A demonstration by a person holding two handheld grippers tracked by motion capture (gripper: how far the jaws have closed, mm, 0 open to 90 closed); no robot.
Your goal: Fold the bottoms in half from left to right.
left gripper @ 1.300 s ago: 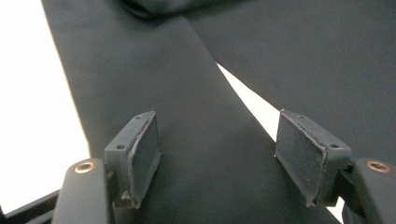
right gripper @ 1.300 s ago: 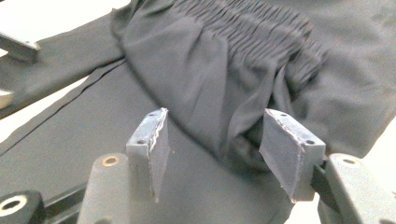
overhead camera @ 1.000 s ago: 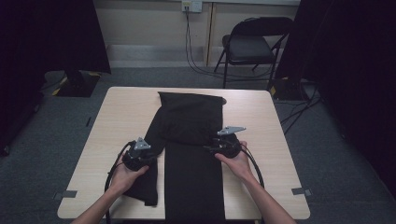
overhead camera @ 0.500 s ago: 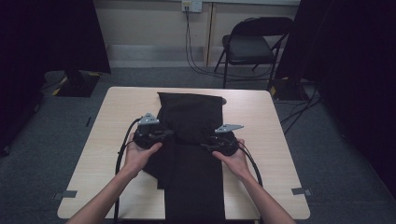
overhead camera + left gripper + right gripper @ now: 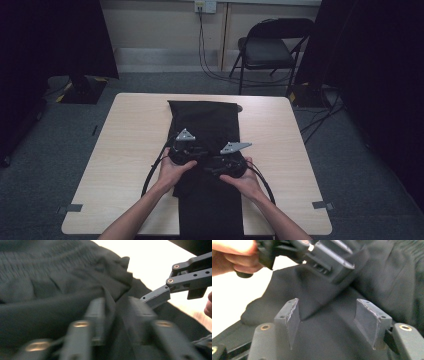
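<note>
Black trousers [image 5: 205, 120] lie lengthwise down the middle of the light wooden table [image 5: 130, 140], their legs stacked into one strip that hangs over the near edge. Both grippers meet over the middle of the strip. My left gripper [image 5: 197, 152] points right, and its jaws have just been opening. In the left gripper view it [image 5: 116, 302] stands with a thin raised fold of the cloth [image 5: 110, 297] loose between the jaws. My right gripper [image 5: 212, 167] points left. Its wide-set jaws [image 5: 328, 305] hover just above the fabric [image 5: 327, 335] and pinch nothing.
A black folding chair [image 5: 270, 50] stands beyond the table's far edge, with cables [image 5: 205, 55] running down the wall beside it. Dark curtains hang at both sides. Bare tabletop lies left and right of the trousers. Tape marks [image 5: 322, 205] sit on the grey floor.
My left gripper moved right from the trousers' left edge to their middle, bringing the splayed left leg over the other leg, and its jaws opened. The right hand shifted slightly.
</note>
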